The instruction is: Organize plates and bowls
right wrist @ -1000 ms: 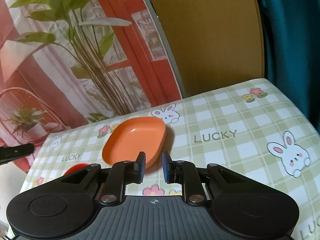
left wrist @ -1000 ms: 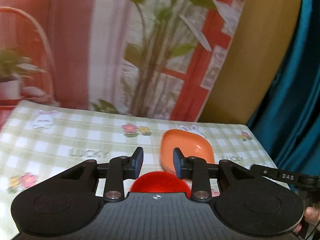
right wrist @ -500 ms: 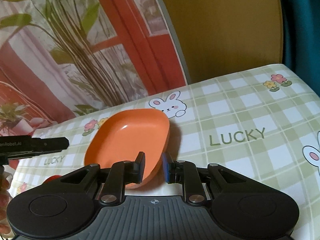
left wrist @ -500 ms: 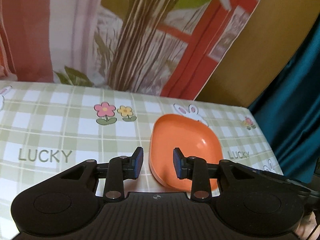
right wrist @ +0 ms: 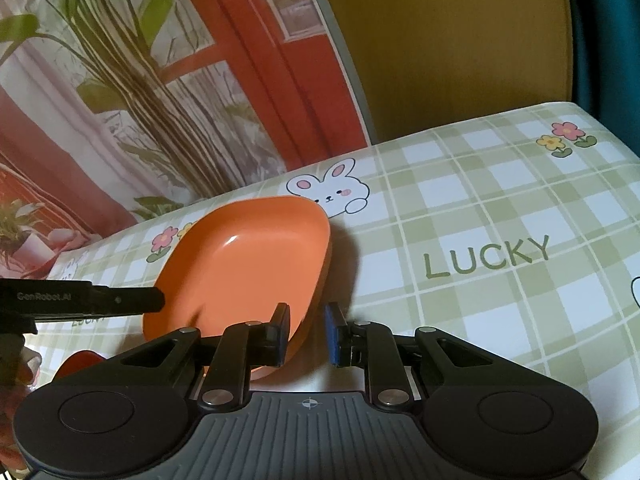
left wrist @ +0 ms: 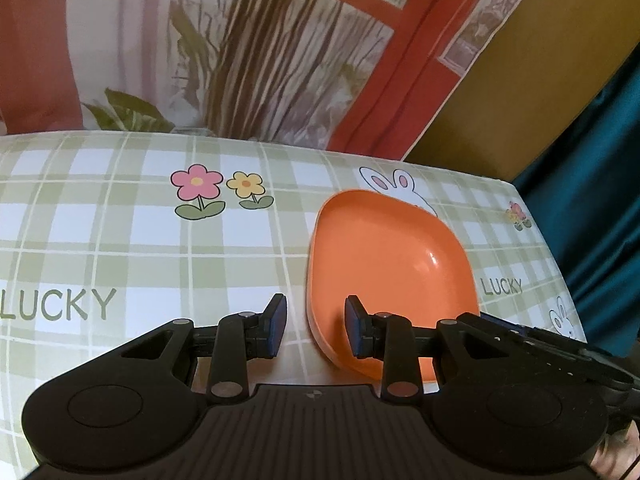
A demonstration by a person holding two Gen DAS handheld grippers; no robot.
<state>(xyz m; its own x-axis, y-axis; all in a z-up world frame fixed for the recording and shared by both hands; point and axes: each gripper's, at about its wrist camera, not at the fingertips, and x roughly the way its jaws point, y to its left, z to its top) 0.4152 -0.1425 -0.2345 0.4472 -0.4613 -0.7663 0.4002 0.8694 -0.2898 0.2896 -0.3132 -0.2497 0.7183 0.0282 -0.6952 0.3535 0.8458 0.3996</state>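
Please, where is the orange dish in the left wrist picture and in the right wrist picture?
Left wrist: the orange dish lies right of centre, its near rim between the open left claw tips.
Right wrist: the dish lies left of centre, before the right claw.
Shared landmark: the rabbit print behind it.

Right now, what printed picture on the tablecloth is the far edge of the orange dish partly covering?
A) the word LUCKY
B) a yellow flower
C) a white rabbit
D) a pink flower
C: the orange dish lies over the lower part of a white rabbit print, whose ears and face show past its far rim, while the flowers and the word LUCKY lie uncovered off to the sides.
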